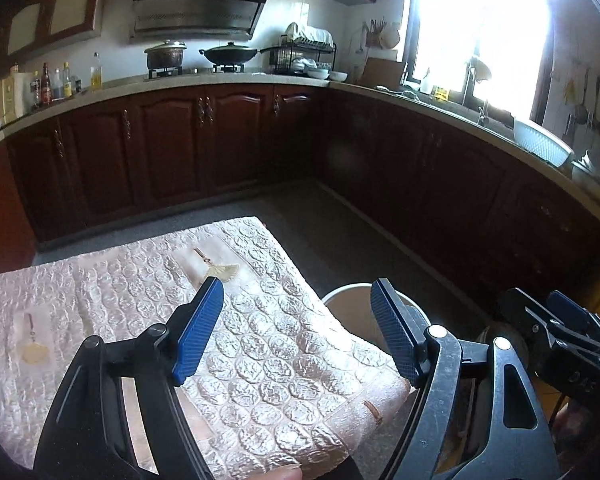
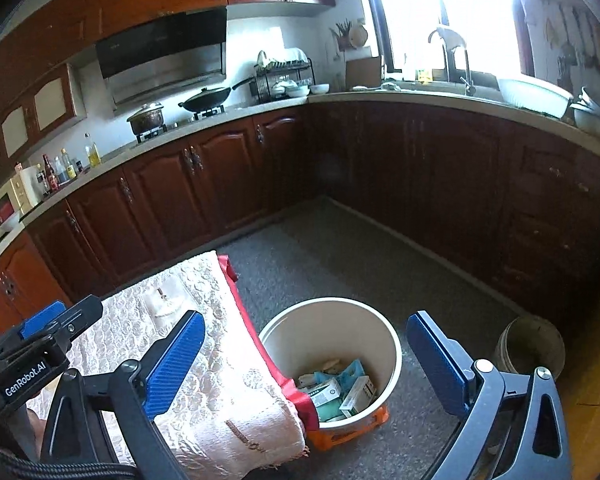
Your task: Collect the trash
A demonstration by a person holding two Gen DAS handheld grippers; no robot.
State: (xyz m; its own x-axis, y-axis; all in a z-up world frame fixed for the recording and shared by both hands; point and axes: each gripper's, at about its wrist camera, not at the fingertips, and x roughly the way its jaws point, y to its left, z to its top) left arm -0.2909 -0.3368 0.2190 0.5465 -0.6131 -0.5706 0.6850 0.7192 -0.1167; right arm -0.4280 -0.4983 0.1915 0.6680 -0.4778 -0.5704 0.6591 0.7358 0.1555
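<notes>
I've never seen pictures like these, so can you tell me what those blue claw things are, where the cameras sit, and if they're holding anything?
A person holds a grabbing tool in each hand, and a small camera on each tool looks along its two blue fingers. One picture is from the left gripper, the other from the right gripper. Both are open and hold nothing. Below is a table with a shiny bumpy tablecloth. Beside it on the floor stands a white bin with boxes and wrappers already inside. Behind is a kitchen.
</notes>
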